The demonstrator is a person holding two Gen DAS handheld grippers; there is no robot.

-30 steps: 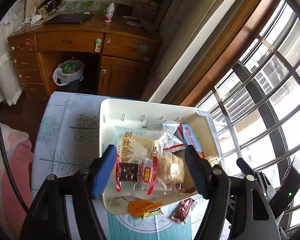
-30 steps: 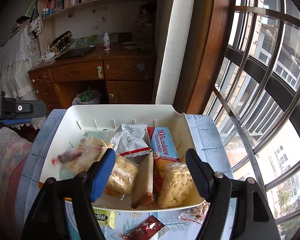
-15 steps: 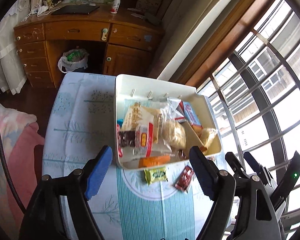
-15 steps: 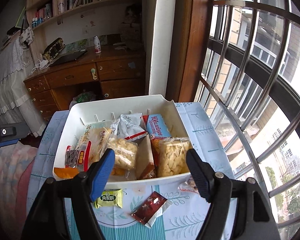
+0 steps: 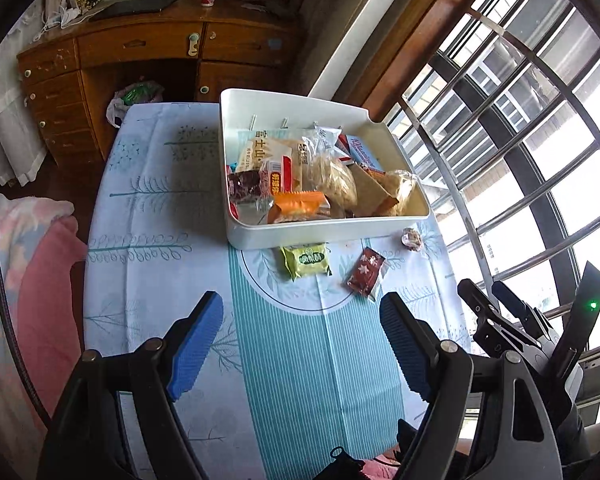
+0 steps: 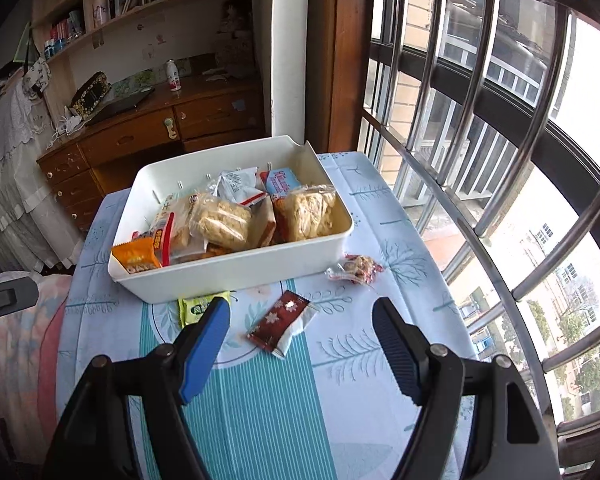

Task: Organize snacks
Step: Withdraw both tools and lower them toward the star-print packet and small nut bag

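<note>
Hovering over the pale blue, leaf-printed tablecloth (image 6: 380,208), your two grippers both hang short of the white rectangular plastic bin (image 6: 236,270) that holds most of the snacks. Your right gripper (image 6: 300,340) has its blue-padded jaws apart with nothing between them. Your left gripper (image 5: 300,340) is likewise empty, and its jaws have just been opening wider.

Three snacks lie loose on the cloth on your side of the bin's near wall. A flat dark red foil packet with a white snowflake print (image 6: 280,324) lies just ahead of your right gripper, between its fingertips in that view, with its long axis running diagonally from near left to far right. A small yellow-green square packet (image 5: 306,260) lies to its left, touching or nearly touching the bin wall; your right gripper's left finger hides part of it. A small clear twist-wrapped sweet with red ends (image 6: 356,270) lies farther right, near the bin's right corner.

By my judgement your right hand is nearer the red packet and would need to roll to close across its narrow side.

Readable writing is scarce: a blue box in the bin (image 6: 282,184) carries white Cyrillic-looking script, and other packets show Chinese characters too small to read.
</note>
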